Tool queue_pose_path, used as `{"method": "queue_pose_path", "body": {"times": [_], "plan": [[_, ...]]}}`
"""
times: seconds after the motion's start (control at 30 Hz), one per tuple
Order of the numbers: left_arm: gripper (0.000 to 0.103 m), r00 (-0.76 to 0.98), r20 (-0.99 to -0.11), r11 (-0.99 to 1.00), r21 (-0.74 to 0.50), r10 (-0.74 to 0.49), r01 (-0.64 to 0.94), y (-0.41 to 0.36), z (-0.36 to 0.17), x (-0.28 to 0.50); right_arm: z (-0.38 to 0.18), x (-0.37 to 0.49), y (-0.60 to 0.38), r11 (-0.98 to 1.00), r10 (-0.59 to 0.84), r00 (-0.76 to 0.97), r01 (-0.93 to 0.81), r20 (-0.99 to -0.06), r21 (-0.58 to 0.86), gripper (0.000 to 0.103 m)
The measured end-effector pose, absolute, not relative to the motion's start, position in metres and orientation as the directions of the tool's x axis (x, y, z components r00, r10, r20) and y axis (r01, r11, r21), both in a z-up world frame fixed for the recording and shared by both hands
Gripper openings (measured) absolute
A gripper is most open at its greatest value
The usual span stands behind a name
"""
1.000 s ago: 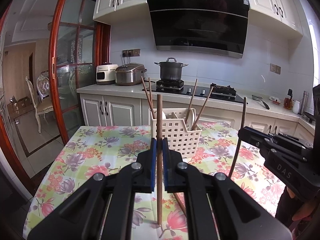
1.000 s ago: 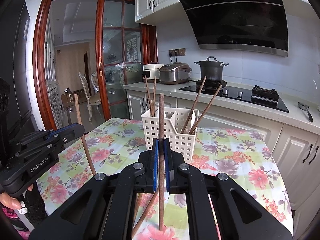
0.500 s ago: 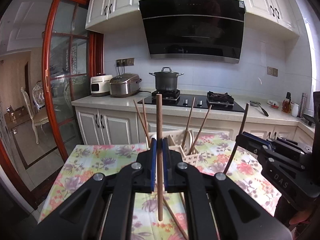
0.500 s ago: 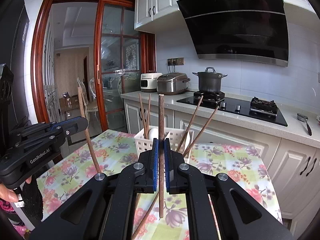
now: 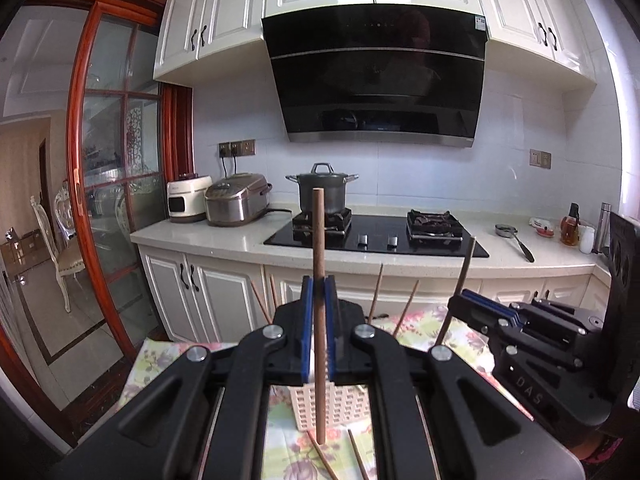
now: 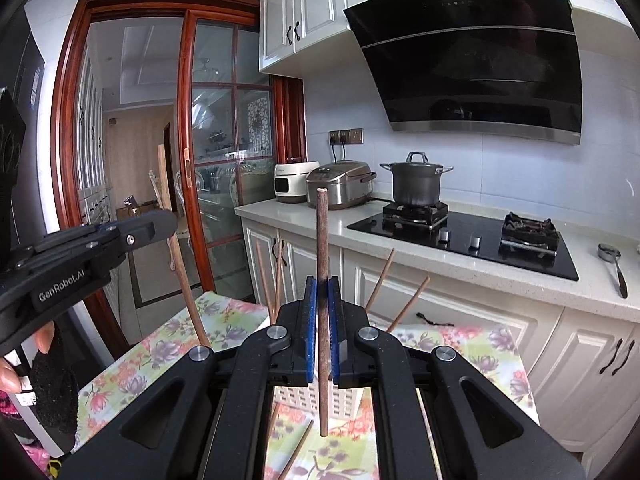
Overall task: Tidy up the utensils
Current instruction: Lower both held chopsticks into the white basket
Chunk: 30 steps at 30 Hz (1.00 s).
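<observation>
Here, your left gripper (image 5: 319, 322) has its jaws pinching a brown chopstick (image 5: 319, 264) that stands upright, its lower tip hanging above the desk (image 5: 152, 364) with the flowered cloth. Your right gripper (image 6: 322, 328) likewise has its jaws pressed onto a darker chopstick (image 6: 322, 240), also upright, tip clear of the cloth. Two loose chopsticks (image 5: 352, 450) lie on the cloth just under your left gripper.

Just past both sets of jaws stands the white slotted basket (image 5: 344, 404), mostly hidden behind the gripper bodies. Four chopsticks lean in it: a pair (image 6: 269, 280) at its left side and another pair (image 6: 394, 288) tilted right at its right side.

Each gripper shows in the other's view, close alongside: the right one (image 5: 520, 320) sits just right of the basket, the left one (image 6: 104, 240) to its left. The desk's far edge lies shortly beyond the basket, with a gap before the white cabinets (image 6: 460, 292). Farther back, the kitchen worktop carries a hob (image 5: 376, 236), a pot (image 5: 322, 192) and two cookers (image 5: 236, 200).
</observation>
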<state>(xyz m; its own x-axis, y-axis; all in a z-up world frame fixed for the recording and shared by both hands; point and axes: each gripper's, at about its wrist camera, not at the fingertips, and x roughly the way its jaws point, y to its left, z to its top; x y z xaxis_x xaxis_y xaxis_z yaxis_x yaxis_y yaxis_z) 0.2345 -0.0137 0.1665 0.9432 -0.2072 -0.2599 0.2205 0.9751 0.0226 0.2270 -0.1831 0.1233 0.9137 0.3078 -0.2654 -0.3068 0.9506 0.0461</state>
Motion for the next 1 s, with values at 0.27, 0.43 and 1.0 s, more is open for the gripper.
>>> {"method": "queue_pose_path", "body": {"times": [0.27,0.43,1.0], "plan": [[0.006,0.958,-0.216,0.980,0.017,-0.191,0.199,-0.018,0.194,0.275,0.149,0.260,-0.181,0.952,0.303,0.927,-0.304,-0.220,0.030,0.006],[0.006,0.954,-0.233,0.981,0.001,-0.190,0.196,-0.020,0.189,0.307,0.148,0.290,-0.180,0.949,0.316,0.922,-0.312,-0.223,0.052,0.006],[0.023,0.868,-0.453,0.979,-0.094,-0.204,0.181,-0.005,0.088,0.378,0.063,0.372,-0.171,0.947,0.322,0.835,-0.292,-0.447,0.137,0.014]]}}
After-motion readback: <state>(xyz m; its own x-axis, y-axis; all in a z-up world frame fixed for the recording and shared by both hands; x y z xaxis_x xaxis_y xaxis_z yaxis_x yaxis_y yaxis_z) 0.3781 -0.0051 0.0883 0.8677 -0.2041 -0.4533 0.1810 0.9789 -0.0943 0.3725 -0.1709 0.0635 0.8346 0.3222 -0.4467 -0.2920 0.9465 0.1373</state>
